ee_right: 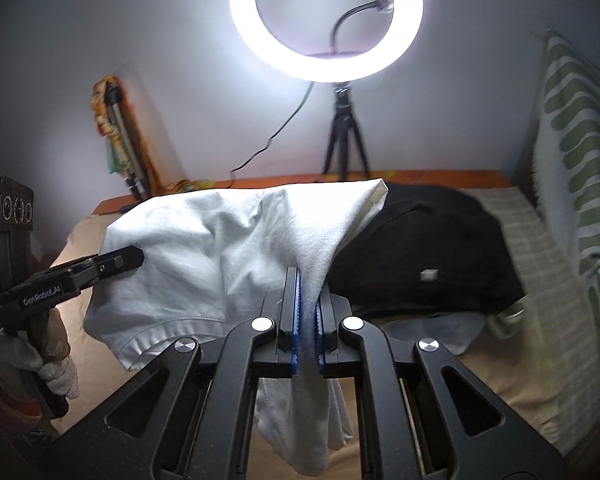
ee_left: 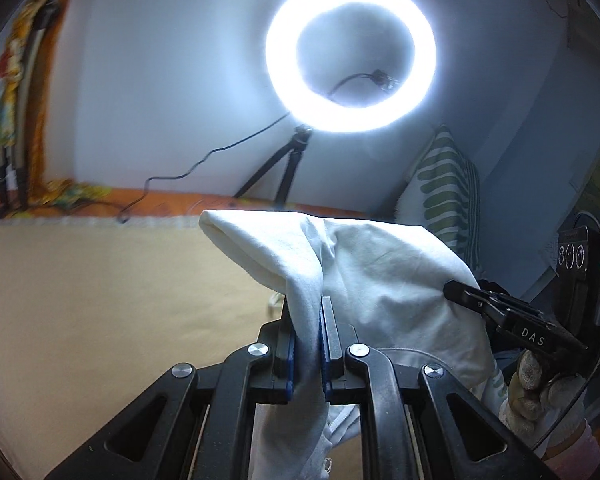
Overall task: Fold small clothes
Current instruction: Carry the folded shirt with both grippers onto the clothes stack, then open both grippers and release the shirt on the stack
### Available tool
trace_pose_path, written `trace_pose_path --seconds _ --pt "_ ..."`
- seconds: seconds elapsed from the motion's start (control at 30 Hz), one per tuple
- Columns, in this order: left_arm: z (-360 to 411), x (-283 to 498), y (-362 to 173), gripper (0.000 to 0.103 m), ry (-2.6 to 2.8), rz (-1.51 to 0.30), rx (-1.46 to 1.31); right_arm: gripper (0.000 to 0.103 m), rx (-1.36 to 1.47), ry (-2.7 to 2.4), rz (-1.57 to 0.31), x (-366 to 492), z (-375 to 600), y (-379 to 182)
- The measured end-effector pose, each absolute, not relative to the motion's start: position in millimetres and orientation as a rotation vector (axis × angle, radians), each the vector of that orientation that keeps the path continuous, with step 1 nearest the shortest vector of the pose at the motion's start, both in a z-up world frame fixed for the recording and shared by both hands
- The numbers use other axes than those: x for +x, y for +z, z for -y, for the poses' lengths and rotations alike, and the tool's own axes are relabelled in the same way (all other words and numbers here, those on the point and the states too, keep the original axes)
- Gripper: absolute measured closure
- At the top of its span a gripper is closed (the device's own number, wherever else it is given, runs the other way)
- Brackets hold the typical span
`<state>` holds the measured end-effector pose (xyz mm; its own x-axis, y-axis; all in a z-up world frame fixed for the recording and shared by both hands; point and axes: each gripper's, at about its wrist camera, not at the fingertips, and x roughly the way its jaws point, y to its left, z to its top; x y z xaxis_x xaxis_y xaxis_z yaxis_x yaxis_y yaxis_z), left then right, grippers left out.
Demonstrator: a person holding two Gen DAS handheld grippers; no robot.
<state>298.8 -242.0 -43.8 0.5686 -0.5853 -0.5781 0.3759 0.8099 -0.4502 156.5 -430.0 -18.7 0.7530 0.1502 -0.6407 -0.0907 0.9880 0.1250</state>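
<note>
White garment (ee_right: 204,248), probably shorts given the stitched waistband along its lower edge, held up off the tan bed surface (ee_left: 80,300) and stretched between both tools. Left gripper (ee_left: 307,320) clenched on one bunched corner; right gripper (ee_right: 309,296) clamped on the opposite corner. Grip at two corners likely meant to spread the cloth flat before laying it down for the first fold. Black garment (ee_right: 440,256) heaped just behind the white one. Ring light (ee_right: 326,16) on tripod beyond both, against the wall.
</note>
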Motion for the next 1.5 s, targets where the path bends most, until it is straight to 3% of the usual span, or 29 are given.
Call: trace_pose_path --seconds 0.43,0.93,1.0,1.03,1.07,1.1,1.13,1.17,1.5 --pt "366.8 368.2 -38.6 0.096 -0.637 -0.697 -0.209 0.096 0.052 -0.085 -0.617 214.6 537.0 1.6" --pt "420.6 404.1 -82.6 0.094 -0.569 -0.719 -0.116 0.096 0.027 -0.197 -0.648 270.4 605.7 -45.2" --pt "421.6 403.9 -84.3 0.073 -0.55 -0.723 -0.1 0.096 -0.012 -0.232 -0.671 276.0 607.3 -50.0" --pt "421.7 402.5 -83.6 0.068 -0.54 -0.711 -0.09 0.087 -0.026 -0.239 -0.676 276.9 608.1 -50.7" --pt "420.8 400.0 -81.5 0.059 -0.527 -0.696 -0.078 0.07 -0.042 -0.255 -0.678 277.7 608.4 -50.7" --pt "420.7 398.4 -78.7 0.046 -0.521 -0.688 -0.07 0.061 -0.055 -0.266 -0.669 276.4 608.3 -49.3" --pt "420.6 397.2 -76.7 0.038 -0.519 -0.686 -0.064 0.046 -0.057 -0.272 -0.656 273.7 608.1 -46.2" --pt "420.3 396.2 -74.9 0.027 -0.518 -0.688 -0.061 0.041 -0.051 -0.271 -0.643 270.5 608.6 -43.0" --pt "414.1 375.9 -51.7 0.018 -0.519 -0.668 -0.037 0.035 -0.007 -0.252 -0.608 252.0 603.8 -19.2"
